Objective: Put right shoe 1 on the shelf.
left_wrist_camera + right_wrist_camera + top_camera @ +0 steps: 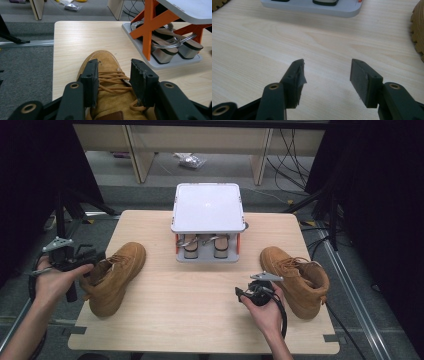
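Two tan boots are seen on the table, neither yet placed on the shoe rack (208, 215), whose lower shelf is already taken by a pair of sandals (170, 47). The left boot (116, 275) is straddled at its laces by the left gripper (113, 80), jaws apart and not seen to press. The right gripper (325, 80) is held wide apart over bare wood, beside the right boot (297, 277).
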{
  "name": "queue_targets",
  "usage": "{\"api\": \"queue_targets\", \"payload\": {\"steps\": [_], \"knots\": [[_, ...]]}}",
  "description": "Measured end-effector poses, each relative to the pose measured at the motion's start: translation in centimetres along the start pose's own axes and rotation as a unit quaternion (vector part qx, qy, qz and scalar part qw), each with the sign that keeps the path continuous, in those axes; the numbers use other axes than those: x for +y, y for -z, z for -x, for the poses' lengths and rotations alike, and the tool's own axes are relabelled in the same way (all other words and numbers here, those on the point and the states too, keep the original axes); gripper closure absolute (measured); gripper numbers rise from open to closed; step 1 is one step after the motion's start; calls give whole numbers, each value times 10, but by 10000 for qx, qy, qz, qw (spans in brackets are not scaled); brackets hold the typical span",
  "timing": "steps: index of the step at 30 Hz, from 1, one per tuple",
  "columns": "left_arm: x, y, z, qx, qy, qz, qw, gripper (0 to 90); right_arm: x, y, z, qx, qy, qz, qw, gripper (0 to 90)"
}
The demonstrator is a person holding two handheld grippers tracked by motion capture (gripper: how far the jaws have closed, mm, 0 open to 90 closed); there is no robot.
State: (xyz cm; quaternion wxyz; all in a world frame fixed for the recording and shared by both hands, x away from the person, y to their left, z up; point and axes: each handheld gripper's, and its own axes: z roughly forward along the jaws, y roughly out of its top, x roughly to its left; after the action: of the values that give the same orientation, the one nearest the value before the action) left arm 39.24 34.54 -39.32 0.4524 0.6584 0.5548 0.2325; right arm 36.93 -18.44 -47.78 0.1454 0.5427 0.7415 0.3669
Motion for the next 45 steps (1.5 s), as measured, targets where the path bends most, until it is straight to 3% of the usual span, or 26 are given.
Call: {"api": "queue_targets", "payload": {"steps": [2, 3, 5, 18, 23, 27, 34, 36, 38, 39, 41, 45], "knots": [[-1, 1, -2, 20, 13, -8, 10000, 574, 0, 0, 0, -32, 46, -16, 10000, 457], [-2, 2, -4, 45, 32, -11, 10000, 574, 0, -1, 2, -52, 212, 47, 9997, 456], [-3, 3, -6, 57, 61, 7, 10000, 579, 0, 0, 1, -20, 130, -4, 9999, 454], [-12, 17, -14, 204, 99, -132, 9997, 587, -1, -4, -1, 51, 208, -49, 9998, 448], [-20, 23, -21, 282, 190, -272, 9991, 596, -2, -3, -3, 32, 51, -196, 9998, 445], [-25, 22, -24, 300, 246, -440, 9983, 601, -2, -6, -2, 66, 149, -176, 9997, 445], [-27, 17, -25, 273, 284, -622, 9973, 627, -3, -5, -5, 57, 10, -242, 9997, 444], [-27, 15, -25, 256, 303, -697, 9968, 629, -3, -6, -3, 55, 130, -181, 9997, 444], [-27, 14, -25, 236, 317, -764, 9963, 630, -3, -6, -4, 59, 77, -203, 9997, 443], [-26, 13, -24, 252, 300, -832, 9958, 631, -3, -7, -2, 61, 224, -162, 9996, 443], [-26, 12, -25, 209, 240, -954, 9949, 630, -3, -7, -3, 121, 96, -224, 9996, 442], [-27, 8, -25, 187, 256, -1091, 9935, 634, -4, -8, -3, 75, 158, -262, 9995, 441]]}}
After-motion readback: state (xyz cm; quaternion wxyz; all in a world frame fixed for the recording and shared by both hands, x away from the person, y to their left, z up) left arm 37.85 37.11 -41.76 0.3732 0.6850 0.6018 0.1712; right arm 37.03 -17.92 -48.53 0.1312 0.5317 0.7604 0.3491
